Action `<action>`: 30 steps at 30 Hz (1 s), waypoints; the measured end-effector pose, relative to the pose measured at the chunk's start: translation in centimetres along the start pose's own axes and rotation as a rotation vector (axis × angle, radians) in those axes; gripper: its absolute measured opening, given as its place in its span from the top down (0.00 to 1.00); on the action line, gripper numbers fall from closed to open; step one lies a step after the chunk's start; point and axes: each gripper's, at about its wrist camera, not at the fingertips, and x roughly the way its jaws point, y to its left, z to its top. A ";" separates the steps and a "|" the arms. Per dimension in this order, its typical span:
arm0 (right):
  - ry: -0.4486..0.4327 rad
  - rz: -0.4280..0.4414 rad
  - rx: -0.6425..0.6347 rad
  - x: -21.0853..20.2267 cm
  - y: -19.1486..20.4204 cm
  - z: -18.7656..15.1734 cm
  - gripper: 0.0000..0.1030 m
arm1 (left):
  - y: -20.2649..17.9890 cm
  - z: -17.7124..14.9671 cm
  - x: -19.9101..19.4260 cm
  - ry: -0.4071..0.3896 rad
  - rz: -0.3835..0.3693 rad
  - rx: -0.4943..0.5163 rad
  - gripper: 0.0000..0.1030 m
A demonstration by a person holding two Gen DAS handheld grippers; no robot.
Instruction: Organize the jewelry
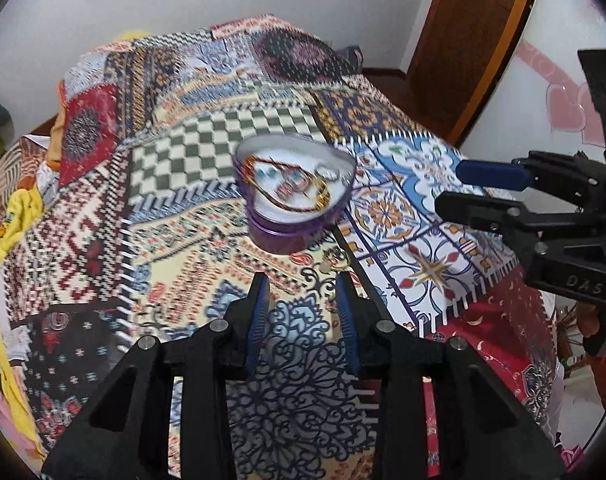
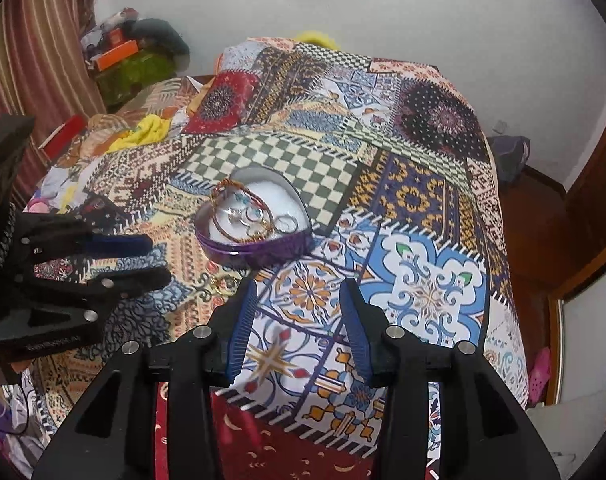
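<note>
landmark: a purple heart-shaped tin (image 1: 293,196) is taken as the reference; it sits lidless on the patchwork bedspread (image 1: 175,216), by the green checkered patch.
tin contents: bangles (image 2: 239,210) and smaller rings (image 2: 287,223) are seen lying on a white lining inside; single pieces cannot be told apart in the blurred left view.
loose piece: a small gold earring (image 2: 223,283) is seen on the cloth just beside the tin, on its near side, outside the rim. its exact kind is too small to be confirmed.
left gripper: the left gripper (image 1: 303,280) is held above the cloth with its jaws spread and nothing between them; the loose piece lies just ahead of the fingertips, slightly toward the right finger.
right gripper: the right gripper (image 2: 299,284) is also spread and empty; it is held on the near right of the tin, with the loose piece off to the left of its left finger.
key relation: the loose piece lies between the tin and the left gripper, almost on that gripper's line of approach. the left gripper is judged the nearer and better aligned.
long axis: it cannot be told from these views.
step judged: most jewelry is already in the tin; the stray piece is judged still to be gathered.
risk: a thin piece lying flat on soft cloth is likely to slip from the pads or be pressed into the fabric.
</note>
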 end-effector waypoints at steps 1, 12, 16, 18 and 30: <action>0.004 0.002 0.005 0.1 -0.2 -0.2 0.62 | -0.1 0.0 0.4 0.007 -0.004 0.003 0.68; 0.037 0.016 0.050 1.5 -1.9 -1.2 0.62 | -1.5 0.9 4.0 0.057 -0.016 0.045 0.68; 0.042 0.029 0.064 1.8 -2.3 -1.4 0.62 | -1.4 1.2 4.4 0.060 -0.022 0.038 0.68; 0.042 0.032 0.066 1.9 -2.3 -1.5 0.62 | -1.5 1.4 4.6 0.059 -0.020 0.041 0.67; 0.037 0.040 0.063 1.7 -2.2 -1.4 0.62 | -3.2 1.1 4.7 0.032 0.020 0.157 0.84</action>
